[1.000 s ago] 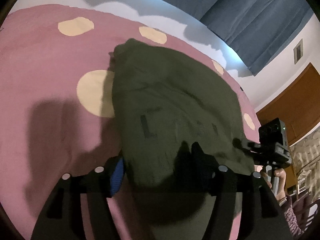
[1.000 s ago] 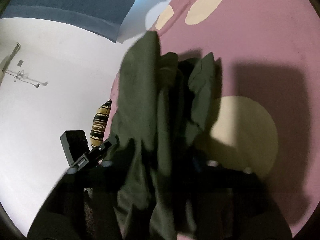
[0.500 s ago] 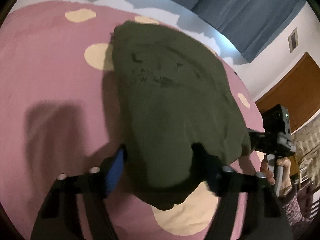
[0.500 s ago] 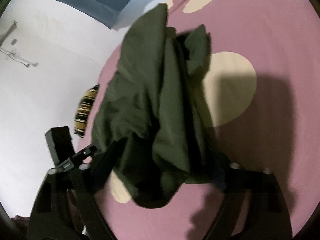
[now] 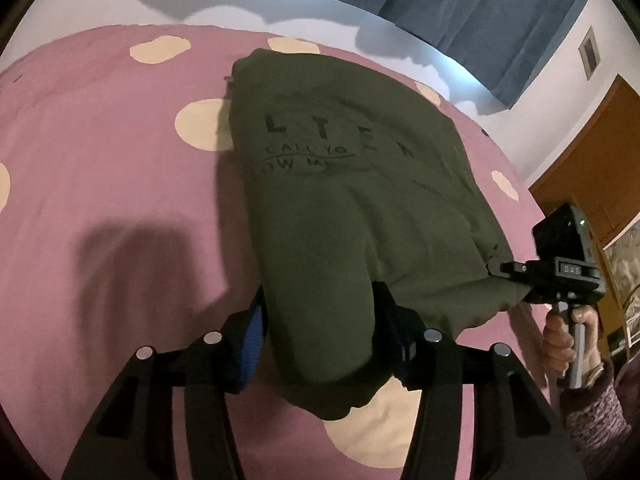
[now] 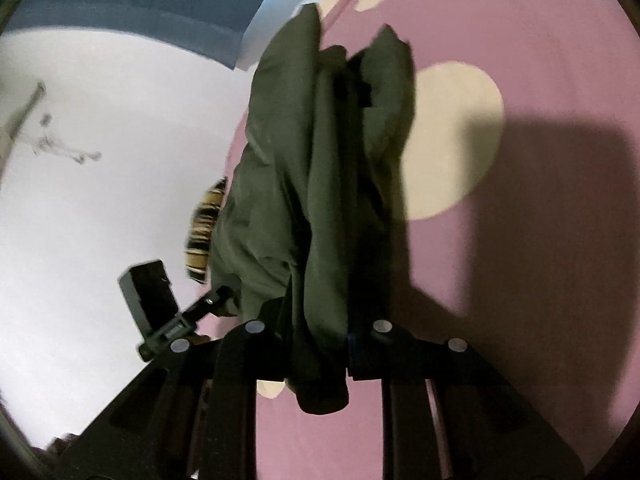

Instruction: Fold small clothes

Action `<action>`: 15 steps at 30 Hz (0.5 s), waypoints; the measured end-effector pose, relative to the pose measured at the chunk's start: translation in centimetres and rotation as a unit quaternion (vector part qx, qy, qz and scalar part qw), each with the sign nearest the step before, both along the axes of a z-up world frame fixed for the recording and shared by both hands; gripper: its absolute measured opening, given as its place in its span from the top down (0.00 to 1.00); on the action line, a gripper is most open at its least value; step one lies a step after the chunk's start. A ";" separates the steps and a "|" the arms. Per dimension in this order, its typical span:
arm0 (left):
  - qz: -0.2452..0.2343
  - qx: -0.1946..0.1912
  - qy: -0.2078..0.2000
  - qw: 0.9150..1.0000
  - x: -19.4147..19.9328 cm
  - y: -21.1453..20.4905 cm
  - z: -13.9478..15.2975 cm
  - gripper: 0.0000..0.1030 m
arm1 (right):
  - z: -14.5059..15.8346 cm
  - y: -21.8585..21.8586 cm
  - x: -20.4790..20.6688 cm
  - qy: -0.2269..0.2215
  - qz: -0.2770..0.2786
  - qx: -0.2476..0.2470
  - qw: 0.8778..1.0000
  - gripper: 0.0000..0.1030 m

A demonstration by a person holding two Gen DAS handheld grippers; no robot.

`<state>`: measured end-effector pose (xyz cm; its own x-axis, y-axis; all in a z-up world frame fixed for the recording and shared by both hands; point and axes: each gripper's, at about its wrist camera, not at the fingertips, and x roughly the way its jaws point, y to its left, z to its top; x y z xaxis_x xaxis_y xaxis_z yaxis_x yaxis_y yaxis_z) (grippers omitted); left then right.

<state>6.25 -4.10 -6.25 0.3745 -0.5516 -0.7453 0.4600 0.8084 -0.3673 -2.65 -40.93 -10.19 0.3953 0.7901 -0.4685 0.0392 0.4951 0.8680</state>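
Mostly bunched, the olive shirt [image 5: 352,216] hides its folds, both closing grippers' fingers [image 6: 360,340] pinching its hem

The print on the green shirt [image 5: 360,200] is partly lost in folds. The right hand-held gripper [image 6: 318,332] hides its fingertips under the cloth.

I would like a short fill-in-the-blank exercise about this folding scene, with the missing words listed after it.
1. The olive green garment lies on a pink bedspread with ____ spots.
2. The right gripper is shut on a bunched ____ of the garment.
3. The letters printed on the garment are ____ in colour.
4. The curtain behind the bed is ____.

Missing words: cream; edge; black; blue
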 end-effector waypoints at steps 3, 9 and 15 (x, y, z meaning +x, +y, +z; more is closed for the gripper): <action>0.001 0.002 -0.003 1.000 -0.1 0.0 -0.1 0.47 | -0.5 -0.3 -0.1 -0.004 -0.002 0.008 1.000 0.83; 0.003 -0.004 -0.005 1.000 -0.2 0.2 -0.3 0.46 | -0.7 0.2 0.1 -0.008 -0.002 0.022 1.000 0.83; 0.004 -0.007 -0.007 1.000 -0.2 0.3 -0.5 0.43 | -0.9 -1.5 -0.3 -0.014 -0.004 0.029 0.999 0.82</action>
<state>6.06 -3.78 -6.71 0.3896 -0.5579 -0.7328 0.4579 0.8077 -0.3714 -2.94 -42.40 -11.08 0.4132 0.8124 -0.4115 0.0184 0.4443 0.8957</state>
